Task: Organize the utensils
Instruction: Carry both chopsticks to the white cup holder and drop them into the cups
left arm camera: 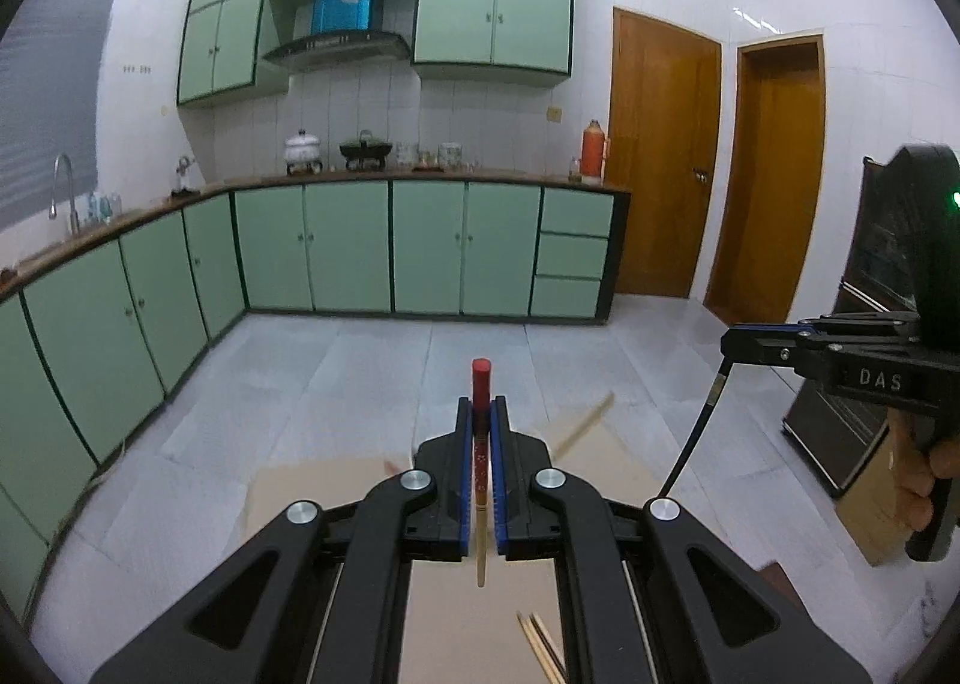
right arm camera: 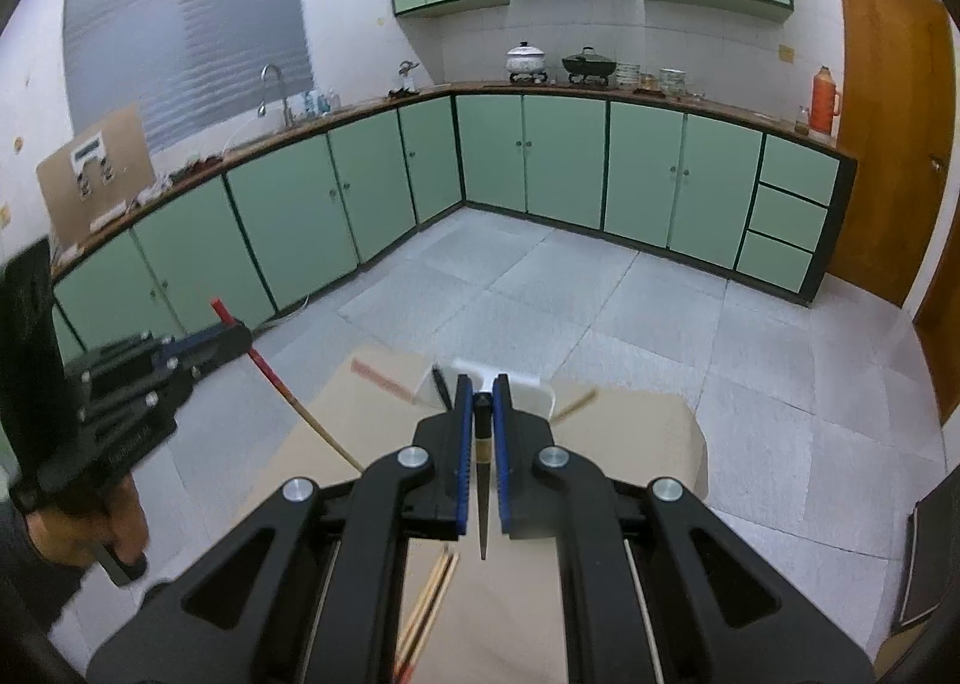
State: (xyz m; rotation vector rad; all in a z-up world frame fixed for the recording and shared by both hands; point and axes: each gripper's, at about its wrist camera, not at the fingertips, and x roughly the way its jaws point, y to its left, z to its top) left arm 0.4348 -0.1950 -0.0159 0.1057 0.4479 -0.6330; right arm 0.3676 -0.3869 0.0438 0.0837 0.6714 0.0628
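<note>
L gripper (left arm camera: 482, 432) jaws clamped on a red-topped chopstick (left arm camera: 481, 384), R gripper (right arm camera: 482, 414) jaws clamped on a black chopstick (right arm camera: 482, 498), both held above the cardboard (right arm camera: 630, 432) w/ the white holder (right arm camera: 528, 384) at its far edge: approach tip-down, slowly, one at a time.

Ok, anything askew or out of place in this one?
Nothing damaged or spilled. Loose chopsticks lie scattered at angles on the cardboard, one stray beside the white holder. Each tongs grips a single, mismatched chopstick.
</note>
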